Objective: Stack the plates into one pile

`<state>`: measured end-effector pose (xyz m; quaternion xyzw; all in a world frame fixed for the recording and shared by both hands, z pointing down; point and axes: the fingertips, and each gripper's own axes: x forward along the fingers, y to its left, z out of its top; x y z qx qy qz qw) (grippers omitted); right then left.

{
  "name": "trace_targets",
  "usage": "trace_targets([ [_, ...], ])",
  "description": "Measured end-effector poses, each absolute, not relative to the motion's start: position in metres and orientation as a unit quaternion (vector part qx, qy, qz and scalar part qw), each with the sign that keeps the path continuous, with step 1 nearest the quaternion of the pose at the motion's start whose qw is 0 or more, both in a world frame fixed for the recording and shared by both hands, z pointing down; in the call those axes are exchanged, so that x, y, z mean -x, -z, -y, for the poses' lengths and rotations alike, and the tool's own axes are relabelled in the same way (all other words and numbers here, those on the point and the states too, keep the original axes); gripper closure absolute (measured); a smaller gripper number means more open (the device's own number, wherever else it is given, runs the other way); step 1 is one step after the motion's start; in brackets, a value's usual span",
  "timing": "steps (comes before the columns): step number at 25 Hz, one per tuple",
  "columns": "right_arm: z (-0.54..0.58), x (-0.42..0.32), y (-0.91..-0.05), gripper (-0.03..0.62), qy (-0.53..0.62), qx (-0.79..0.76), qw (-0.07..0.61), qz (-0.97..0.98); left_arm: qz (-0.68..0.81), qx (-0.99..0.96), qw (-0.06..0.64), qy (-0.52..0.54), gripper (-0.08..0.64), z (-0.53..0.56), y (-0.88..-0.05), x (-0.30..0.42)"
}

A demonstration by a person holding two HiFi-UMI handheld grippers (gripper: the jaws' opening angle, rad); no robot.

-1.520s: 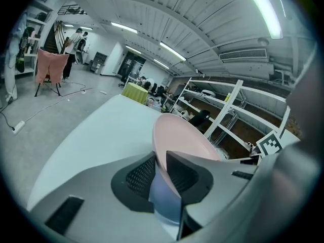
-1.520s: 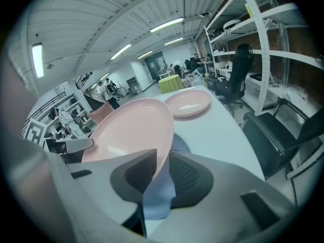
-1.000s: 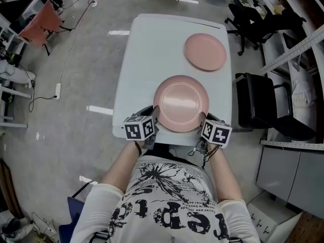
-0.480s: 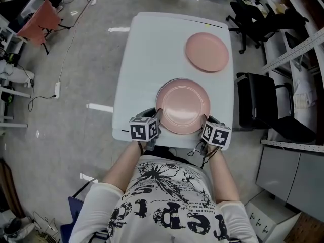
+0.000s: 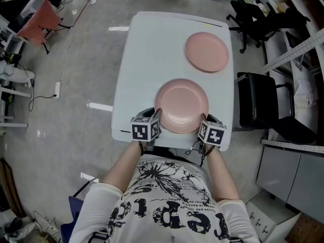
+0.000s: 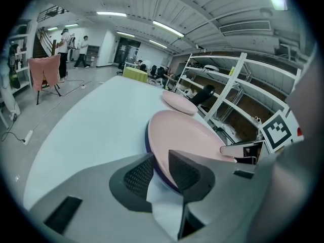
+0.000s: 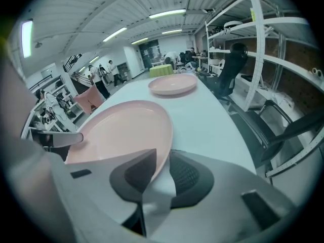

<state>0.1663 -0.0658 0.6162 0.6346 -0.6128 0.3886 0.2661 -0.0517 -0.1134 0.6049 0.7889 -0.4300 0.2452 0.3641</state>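
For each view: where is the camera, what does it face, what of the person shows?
Head view: head-mounted, facing down at the table; torso, forearms, left gripper, right gripper.
Left gripper view: on that gripper, along its opening jaws astride the near plate.
Right gripper view: likewise, jaws astride that plate.
Shared: far plate.

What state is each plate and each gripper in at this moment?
near plate: at the table's near edge, rim between both grippers' jaws
far plate: lying alone at the table's far right, untouched, unstacked
left gripper: jaws opening, near plate's rim between them
right gripper: shut on the near plate's rim
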Motion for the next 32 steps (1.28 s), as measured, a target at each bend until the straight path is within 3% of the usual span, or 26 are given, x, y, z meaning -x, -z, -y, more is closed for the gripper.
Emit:
trace_targets([
  [7,0.068,-0.167,-0.618,0.491,-0.357,-0.642,0.287,0.615,0.436,-0.785,0.314,-0.308,0.385,0.113,-0.613,0.061],
  [12,0.068,-0.172,-0.616,0.420,-0.346,-0.649,0.282,0.616,0.438,-0.781,0.335,-0.292,0.382,0.110,-0.615,0.059],
  [16,0.068,-0.176,-0.608,0.419,-0.341,-0.656,0.263,0.620,0.436,-0.788,0.331,-0.280,0.383,0.109,-0.607,0.054],
  [22,0.077,-0.181,-0.578,0.531,-0.312,-0.668,0.234,0.634,0.439,-0.808,0.311,-0.242,0.400,0.114,-0.573,0.045],
  [24,0.083,-0.181,-0.567,0.584,-0.308,-0.664,0.220,0.645,0.448,-0.809,0.307,-0.226,0.470,0.120,-0.562,0.045],
  [27,0.091,-0.182,-0.556,0.584,-0.299,-0.654,0.215,0.661,0.451,-0.812,0.308,-0.207,0.547,0.128,-0.553,0.040],
  [32,0.111,-0.189,-0.538,0.584,-0.255,-0.648,0.222,0.683,0.430,-0.826,0.315,-0.182,0.549,0.145,-0.538,0.024],
])
